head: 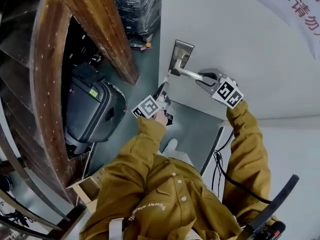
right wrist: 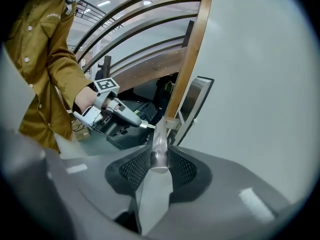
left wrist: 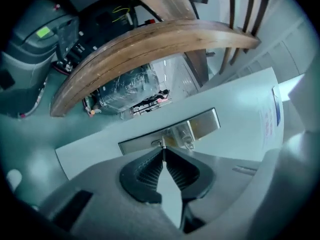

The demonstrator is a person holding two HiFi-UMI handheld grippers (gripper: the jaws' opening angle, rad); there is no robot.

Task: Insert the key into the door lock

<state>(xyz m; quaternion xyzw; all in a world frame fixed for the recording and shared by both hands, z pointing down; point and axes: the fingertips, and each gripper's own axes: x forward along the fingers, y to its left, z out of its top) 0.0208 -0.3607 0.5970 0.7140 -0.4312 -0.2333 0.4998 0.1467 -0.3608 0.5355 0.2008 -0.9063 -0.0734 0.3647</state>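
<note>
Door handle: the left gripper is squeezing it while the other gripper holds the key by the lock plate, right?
No. The right gripper squeezes the door handle, as the right gripper view shows. The left gripper holds the key by the lock plate.

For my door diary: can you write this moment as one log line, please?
left gripper: shut on key | key: tip by lock plate | right gripper: shut on door handle | key seated: cannot tell

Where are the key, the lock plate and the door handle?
key (right wrist: 146, 125), right gripper view, on the bare tip of the blade.
lock plate (left wrist: 205, 124), left gripper view, on the plate's bare right end.
door handle (right wrist: 160, 149), right gripper view, on the lever shaft near its free end.
</note>
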